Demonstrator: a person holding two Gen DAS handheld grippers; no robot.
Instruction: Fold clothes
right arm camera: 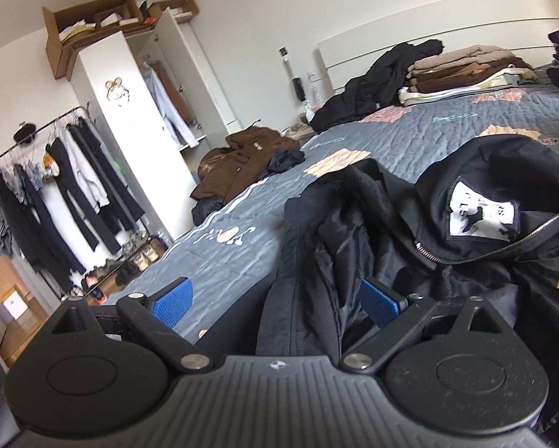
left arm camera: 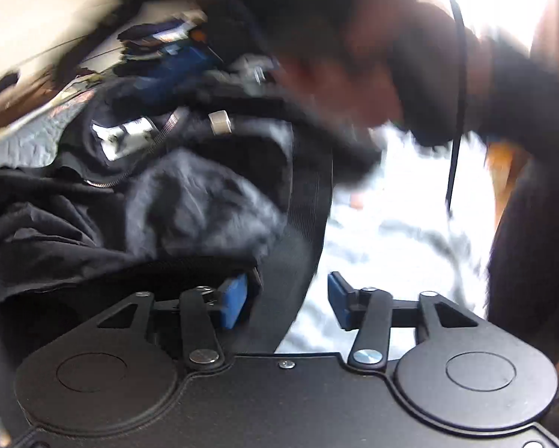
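Folded stacks lie done; the black jacket remains crumpled, with the left gripper and right gripper both open and empty.

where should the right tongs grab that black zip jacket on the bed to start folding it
Judging from the right wrist view, take the black jacket by the loose edge of its near flap, which hangs between the open right tongs. Come in low from the bed's near side; the zipper and label sit farther right, bunched.
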